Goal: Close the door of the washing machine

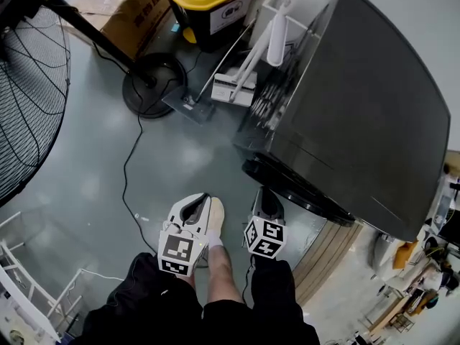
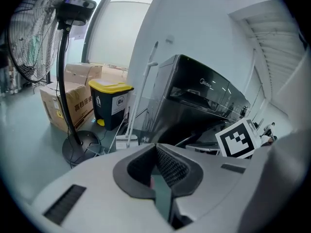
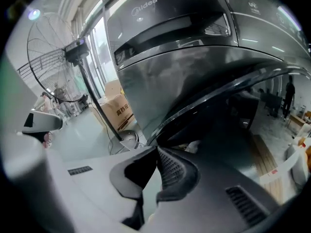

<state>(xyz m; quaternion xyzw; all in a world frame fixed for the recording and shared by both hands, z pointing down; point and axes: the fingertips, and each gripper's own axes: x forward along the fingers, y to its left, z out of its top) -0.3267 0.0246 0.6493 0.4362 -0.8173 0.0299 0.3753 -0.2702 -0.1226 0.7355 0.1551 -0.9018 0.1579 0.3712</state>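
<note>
The fingers of the left gripper [image 2: 156, 147] and the right gripper [image 3: 156, 149] are pressed together, holding nothing. Just ahead of the right one, the door [image 3: 214, 93] stands ajar on the dark washing machine [image 3: 160, 57], branded "Midea".

The washing machine [image 1: 359, 106], a glossy dark grey front-loader with a brand name on its upper panel, stands upright, and its round door [image 1: 291, 183], dark with a bright curved rim, sits low on the front, standing slightly out, seemingly ajar.
</note>
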